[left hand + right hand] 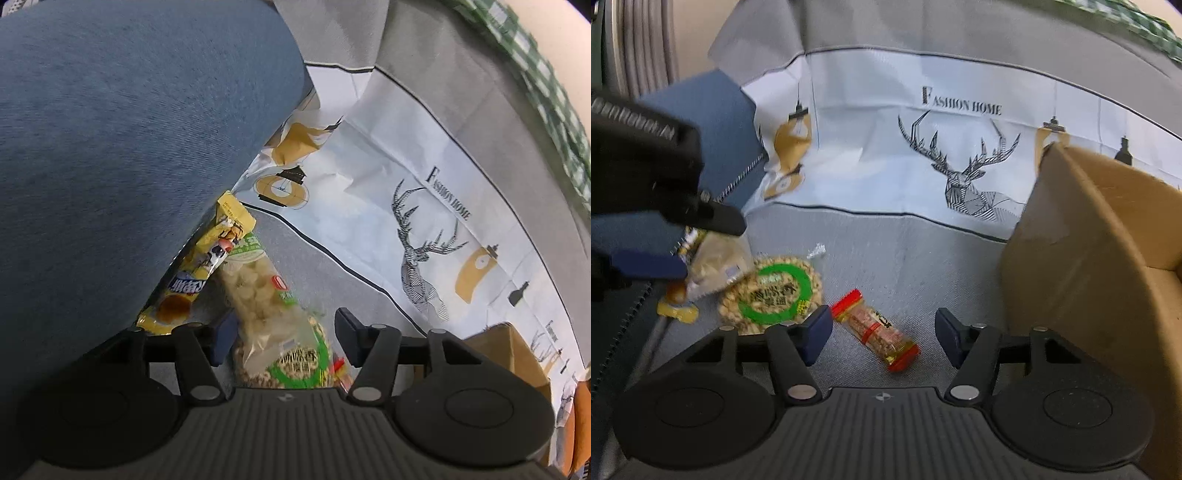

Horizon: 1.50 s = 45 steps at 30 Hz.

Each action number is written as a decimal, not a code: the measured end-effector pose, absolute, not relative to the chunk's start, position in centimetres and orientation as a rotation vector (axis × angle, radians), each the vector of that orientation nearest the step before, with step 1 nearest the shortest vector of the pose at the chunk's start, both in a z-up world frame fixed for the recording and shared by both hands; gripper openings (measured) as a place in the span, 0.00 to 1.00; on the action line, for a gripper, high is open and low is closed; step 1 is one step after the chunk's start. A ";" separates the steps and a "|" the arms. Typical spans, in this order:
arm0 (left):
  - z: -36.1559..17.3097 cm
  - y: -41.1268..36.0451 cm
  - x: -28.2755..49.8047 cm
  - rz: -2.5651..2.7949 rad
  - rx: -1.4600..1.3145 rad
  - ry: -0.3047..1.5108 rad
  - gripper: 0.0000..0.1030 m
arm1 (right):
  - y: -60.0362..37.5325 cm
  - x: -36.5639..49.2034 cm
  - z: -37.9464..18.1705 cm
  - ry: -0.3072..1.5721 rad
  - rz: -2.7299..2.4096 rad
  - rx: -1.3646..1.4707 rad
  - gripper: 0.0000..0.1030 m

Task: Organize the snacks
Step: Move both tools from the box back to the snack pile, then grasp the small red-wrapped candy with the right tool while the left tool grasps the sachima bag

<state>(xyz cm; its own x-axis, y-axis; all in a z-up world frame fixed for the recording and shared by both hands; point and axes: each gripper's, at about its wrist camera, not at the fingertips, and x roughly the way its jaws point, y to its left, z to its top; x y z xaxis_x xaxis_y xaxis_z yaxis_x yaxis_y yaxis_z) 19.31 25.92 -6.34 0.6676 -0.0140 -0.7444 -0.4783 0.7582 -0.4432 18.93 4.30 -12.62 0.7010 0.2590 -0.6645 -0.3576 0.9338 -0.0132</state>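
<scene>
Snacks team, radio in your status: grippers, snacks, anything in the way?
Left gripper open over clear puff bag. Right gripper open around red snack pack. Cardboard box close on right.

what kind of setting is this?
Probably a home table: a printed "Fashion Home" deer tablecloth, loose snack packets such as the red-ended one, a cardboard box and a blue fabric bin.

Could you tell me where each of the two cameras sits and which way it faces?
Left wrist: on the left gripper, angled down at the clear puffed-snack bag beside a blue cushion; its open fingers show.
Right wrist: on the right gripper, angled down at the red-ended snack pack beside a cardboard box; the left gripper shows too.
Shared: green-ringed snack pack, deer-print cloth.
</scene>
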 end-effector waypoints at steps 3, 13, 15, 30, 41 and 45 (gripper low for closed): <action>-6.8 25.9 20.3 0.304 -0.664 0.822 0.68 | 4.7 19.5 -13.4 0.752 0.346 -0.164 0.66; -8.4 25.6 21.9 0.332 -0.584 0.882 0.60 | 4.0 20.5 -13.7 0.800 0.379 -0.116 0.31; -8.4 25.4 21.9 0.337 -0.553 0.893 0.52 | 3.8 20.3 -13.6 0.796 0.389 -0.111 0.22; -6.0 21.6 13.6 0.197 -0.421 0.905 0.40 | 0.9 12.7 -9.9 0.843 0.460 -0.001 0.21; -6.7 18.2 7.7 -0.002 -0.290 1.033 0.40 | -1.4 3.3 -8.3 0.913 0.621 -0.028 0.21; -8.7 17.8 8.0 -0.031 -0.213 1.186 0.40 | -1.7 1.4 -9.0 0.899 0.624 -0.065 0.21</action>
